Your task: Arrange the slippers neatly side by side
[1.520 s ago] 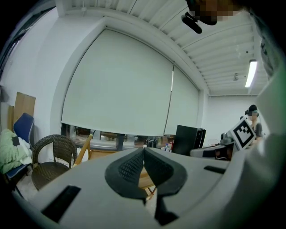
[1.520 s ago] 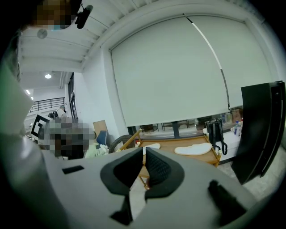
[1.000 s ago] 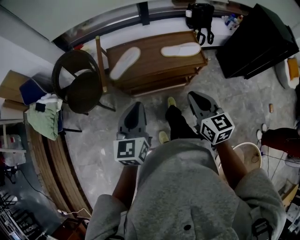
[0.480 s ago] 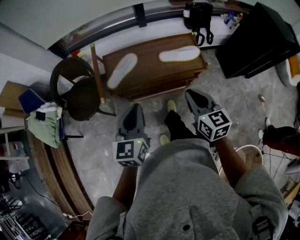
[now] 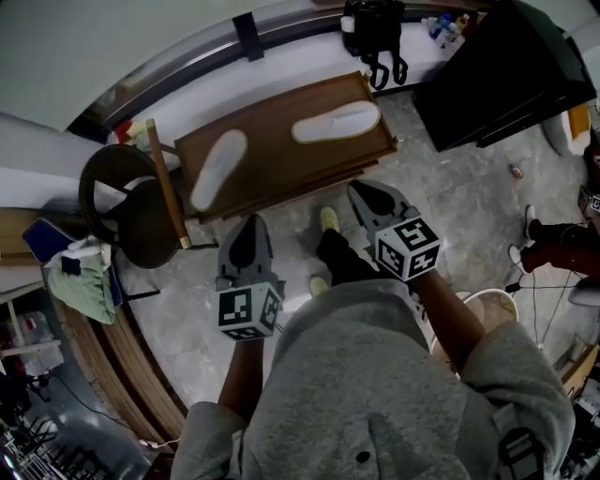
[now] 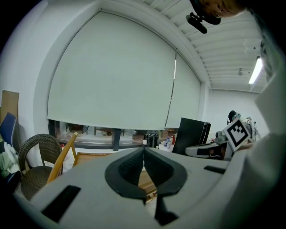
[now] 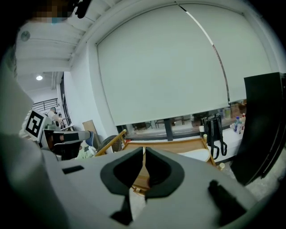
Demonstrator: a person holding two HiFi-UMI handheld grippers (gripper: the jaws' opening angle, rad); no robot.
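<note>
The left hand-held gripper (image 5: 249, 225) is staying clenched, its pads meeting along a thin line in its own view (image 6: 144, 154) with nothing between them. The right hand-held gripper (image 5: 362, 189) is likewise clenched and empty (image 7: 144, 156). Both are being held out in front of the person's grey top, pointing toward the bench (image 5: 281, 159).

Compared with a second ago, the bench is sitting closer to the gripper tips and has slid toward the left of the head view, as have the chair (image 5: 122, 211) and the black cabinet (image 5: 487, 75). The jaws are as shut as they were. The slippers are lying where they were on the bench. The left slipper (image 5: 217, 169) is slanting near the bench's left end. The right slipper (image 5: 336, 122) is lying crosswise toward the far right corner. The two are well apart and at different angles.

The bench is a low, dark wooden one with a slatted shelf beneath, standing on a grey mottled floor (image 5: 450, 216). The person's feet in yellow shoes (image 5: 329, 218) are showing between the grippers, just short of the bench. The round woven chair is standing at the bench's left end, with a green cloth (image 5: 82, 281) heaped beside it. A black bag (image 5: 373, 23) is resting on the ledge behind the bench. Above the ledge, a pale roller blind (image 6: 111, 76) is covering the window.
</note>
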